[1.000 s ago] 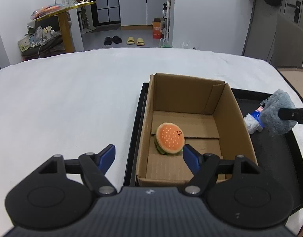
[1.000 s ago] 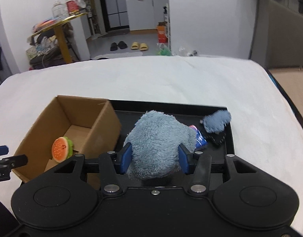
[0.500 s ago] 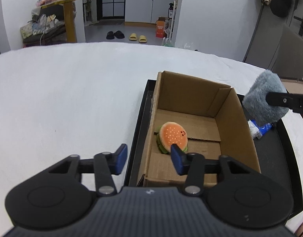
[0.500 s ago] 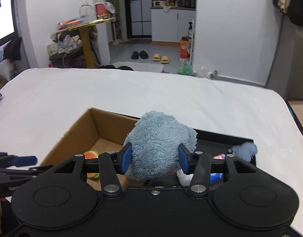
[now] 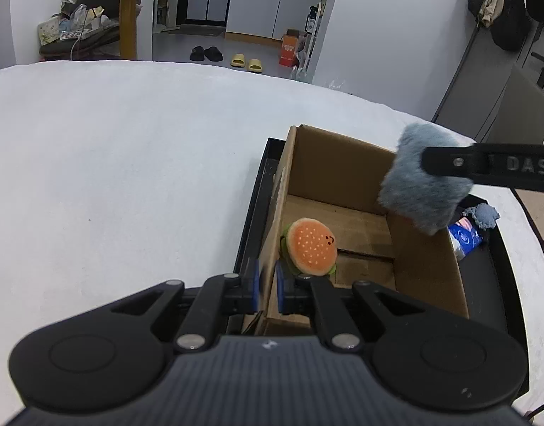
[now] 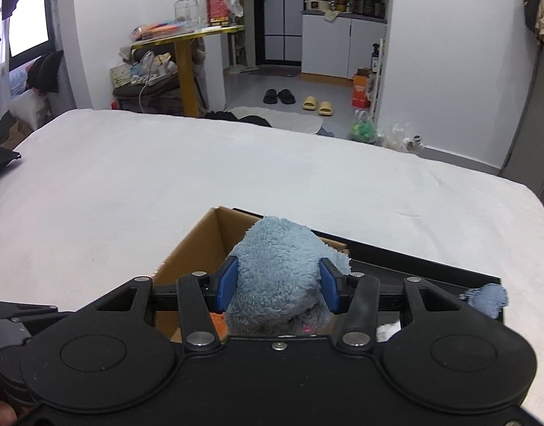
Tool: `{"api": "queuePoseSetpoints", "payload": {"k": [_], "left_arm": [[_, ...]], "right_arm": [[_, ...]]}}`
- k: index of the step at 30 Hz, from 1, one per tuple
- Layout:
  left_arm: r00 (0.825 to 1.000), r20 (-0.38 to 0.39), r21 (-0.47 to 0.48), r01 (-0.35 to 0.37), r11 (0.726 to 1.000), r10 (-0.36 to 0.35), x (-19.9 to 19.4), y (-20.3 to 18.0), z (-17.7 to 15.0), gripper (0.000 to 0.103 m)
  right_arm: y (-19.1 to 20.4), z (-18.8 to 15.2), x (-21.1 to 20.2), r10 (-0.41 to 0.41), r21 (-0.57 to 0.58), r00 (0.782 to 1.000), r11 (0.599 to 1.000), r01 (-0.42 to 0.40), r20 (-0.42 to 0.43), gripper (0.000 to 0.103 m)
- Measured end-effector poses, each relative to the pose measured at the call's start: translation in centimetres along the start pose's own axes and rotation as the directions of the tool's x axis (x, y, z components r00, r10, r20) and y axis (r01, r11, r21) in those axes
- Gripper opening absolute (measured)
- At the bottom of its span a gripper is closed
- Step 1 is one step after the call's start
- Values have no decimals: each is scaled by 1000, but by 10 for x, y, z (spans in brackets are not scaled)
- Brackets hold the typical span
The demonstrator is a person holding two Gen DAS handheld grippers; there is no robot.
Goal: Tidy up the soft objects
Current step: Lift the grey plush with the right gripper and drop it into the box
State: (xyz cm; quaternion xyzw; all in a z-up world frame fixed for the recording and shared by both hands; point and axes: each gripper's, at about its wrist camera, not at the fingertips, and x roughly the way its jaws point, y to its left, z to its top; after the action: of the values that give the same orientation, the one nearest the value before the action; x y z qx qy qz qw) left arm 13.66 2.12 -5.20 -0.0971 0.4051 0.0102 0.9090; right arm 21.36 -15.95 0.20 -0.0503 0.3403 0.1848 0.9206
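Left of the cardboard box (image 5: 360,213), the left gripper (image 5: 266,285) has just closed, pinching its near wall, seemingly steadying it, while the right gripper (image 6: 278,285) squeezes the blue plush (image 6: 279,277) above it, needing only lowering and release beside the burger toy (image 5: 311,246).

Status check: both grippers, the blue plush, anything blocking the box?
Left gripper just closed on box wall. Right gripper holds blue plush above box. Burger toy inside; nothing blocking.

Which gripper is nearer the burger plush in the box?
Left. The left gripper pinches the box wall beside the burger plush; the right gripper holds the blue plush above.
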Motion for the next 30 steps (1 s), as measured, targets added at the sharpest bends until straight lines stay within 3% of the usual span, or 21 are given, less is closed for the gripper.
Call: {"api": "queuePoseSetpoints", "payload": {"k": [9,13,17,30], "left_arm": [[999,4,-32,51,998,-51,-2,10,-3,9],[998,6,-38,64,997,-64,-2,12,-4,9],[997,7,-52,76,996,-75,-1,17,-2,9],[997,1,-50,72,996,-72,-3,16,-2,11]], "right_arm": [[17,4,19,3,-6,1000,1000,-3,-24,47],[19,4,26,11,14,1000,1000,-11,-15,58],[21,4,33,19,22,999,1000,-18,-43,58],[4,-11,-1,15,-16,998,1000,-16,-64,58]]}}
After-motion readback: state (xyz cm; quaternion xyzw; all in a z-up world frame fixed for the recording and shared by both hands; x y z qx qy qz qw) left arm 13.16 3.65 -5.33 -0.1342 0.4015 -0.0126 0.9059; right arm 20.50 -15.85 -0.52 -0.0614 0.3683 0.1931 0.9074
